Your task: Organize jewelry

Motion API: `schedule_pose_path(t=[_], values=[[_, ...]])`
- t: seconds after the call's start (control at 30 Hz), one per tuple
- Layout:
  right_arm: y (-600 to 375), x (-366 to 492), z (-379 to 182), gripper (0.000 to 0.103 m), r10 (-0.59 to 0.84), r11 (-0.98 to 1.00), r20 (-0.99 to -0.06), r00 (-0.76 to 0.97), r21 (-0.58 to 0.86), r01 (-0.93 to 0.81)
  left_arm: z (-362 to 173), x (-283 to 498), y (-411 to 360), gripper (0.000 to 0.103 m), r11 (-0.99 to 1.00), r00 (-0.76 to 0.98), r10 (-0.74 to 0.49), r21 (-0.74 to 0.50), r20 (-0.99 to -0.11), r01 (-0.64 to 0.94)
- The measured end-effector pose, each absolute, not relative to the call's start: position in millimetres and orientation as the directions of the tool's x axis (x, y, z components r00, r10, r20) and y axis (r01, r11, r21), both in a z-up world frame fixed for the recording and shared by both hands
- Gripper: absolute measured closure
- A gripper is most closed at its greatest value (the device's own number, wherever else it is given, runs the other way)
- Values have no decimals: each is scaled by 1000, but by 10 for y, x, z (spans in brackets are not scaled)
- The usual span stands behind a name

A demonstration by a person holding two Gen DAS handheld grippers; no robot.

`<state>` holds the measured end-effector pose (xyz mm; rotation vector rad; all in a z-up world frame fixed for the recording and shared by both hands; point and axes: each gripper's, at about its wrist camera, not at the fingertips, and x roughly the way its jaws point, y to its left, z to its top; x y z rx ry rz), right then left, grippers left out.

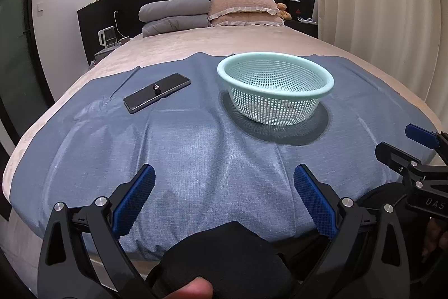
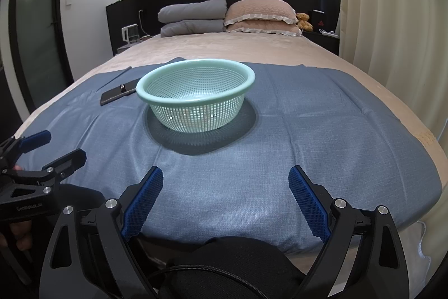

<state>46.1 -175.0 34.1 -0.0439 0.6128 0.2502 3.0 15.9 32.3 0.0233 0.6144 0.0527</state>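
A small ring [image 1: 156, 87] [image 2: 122, 87] rests on a black phone [image 1: 168, 86] [image 2: 112, 96] lying flat on the blue cloth, left of a pale green mesh basket [image 1: 275, 66] [image 2: 196, 69]. Nothing shows inside the basket. My left gripper [image 1: 224, 173] is open over the cloth's near edge, nothing between its blue pads. My right gripper [image 2: 225, 174] is open too, empty, facing the basket from the near side. Each gripper shows at the other view's edge: the right gripper [image 1: 397, 139], the left gripper [image 2: 60, 145].
The blue cloth [image 1: 210, 145] [image 2: 308, 116] covers the foot of a beige bed. Pillows [image 1: 243, 7] and a folded grey quilt [image 1: 173, 14] lie at the headboard. A curtain [image 2: 392, 18] hangs at the right, a dark door [image 2: 36, 18] at the left.
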Motion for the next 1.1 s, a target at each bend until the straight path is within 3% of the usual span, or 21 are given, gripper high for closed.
schedule_pose_path(t=[1.1], values=[[-1722, 457, 338, 16, 201, 971, -576, 792, 11, -238, 309, 31, 135, 6, 999, 811, 37, 39, -584, -17]])
